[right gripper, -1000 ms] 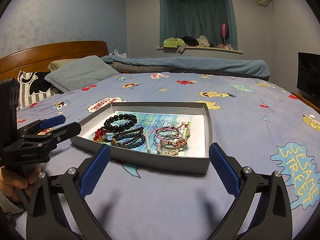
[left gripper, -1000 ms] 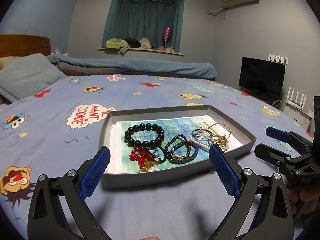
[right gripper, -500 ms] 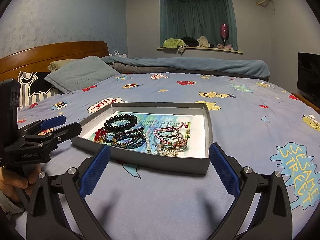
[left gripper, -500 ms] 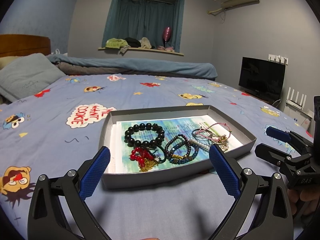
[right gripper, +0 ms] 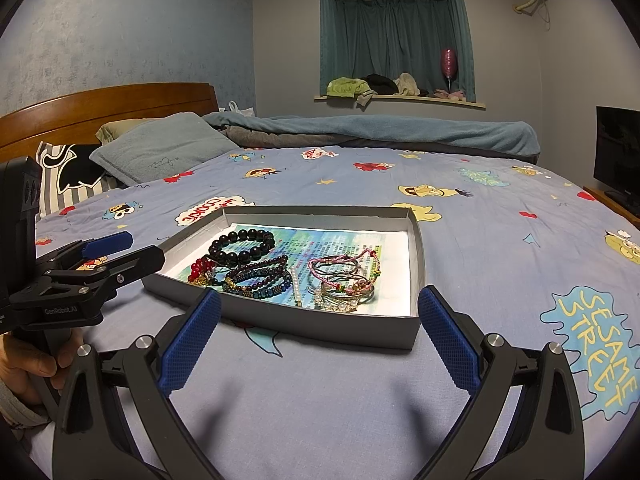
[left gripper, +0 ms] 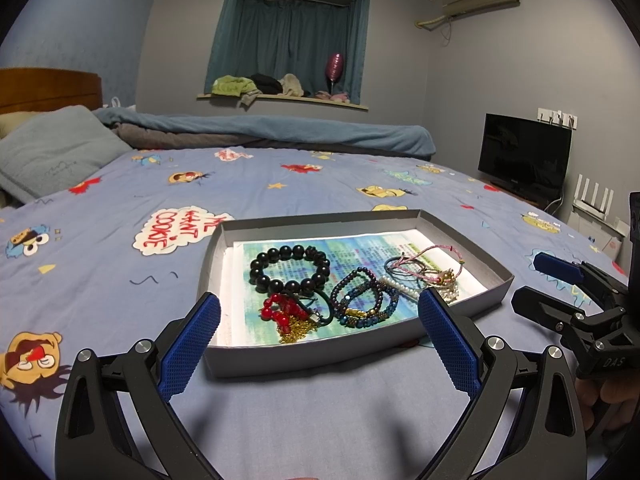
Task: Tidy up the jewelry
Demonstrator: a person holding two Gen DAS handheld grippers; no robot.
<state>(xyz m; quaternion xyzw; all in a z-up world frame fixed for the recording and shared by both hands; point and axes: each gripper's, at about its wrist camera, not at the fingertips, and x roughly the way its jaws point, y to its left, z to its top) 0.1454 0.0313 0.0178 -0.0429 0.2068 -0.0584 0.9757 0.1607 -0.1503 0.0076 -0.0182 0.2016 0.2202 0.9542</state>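
Observation:
A shallow grey box tray (left gripper: 304,356) (right gripper: 320,326) lies on the bed with a printed paper liner. In it lie a black bead bracelet (left gripper: 289,270) (right gripper: 241,245), a red bead and gold chain piece (left gripper: 285,314) (right gripper: 199,271), dark blue bead bracelets (left gripper: 362,300) (right gripper: 258,280), a white pearl strand (left gripper: 404,289) (right gripper: 296,286) and a tangle of pink and grey cord bracelets (left gripper: 424,268) (right gripper: 344,276). My left gripper (left gripper: 318,340) (right gripper: 120,248) is open and empty, just short of the tray's near wall. My right gripper (right gripper: 318,340) (left gripper: 548,280) is open and empty, beside the tray's right end.
The bed has a blue cartoon-print sheet (left gripper: 120,248) (right gripper: 500,240). A grey pillow (left gripper: 52,152) and wooden headboard (right gripper: 104,108) are at the left. A rolled blue blanket (left gripper: 280,132) lies at the far edge. A television (left gripper: 524,156) stands at the right.

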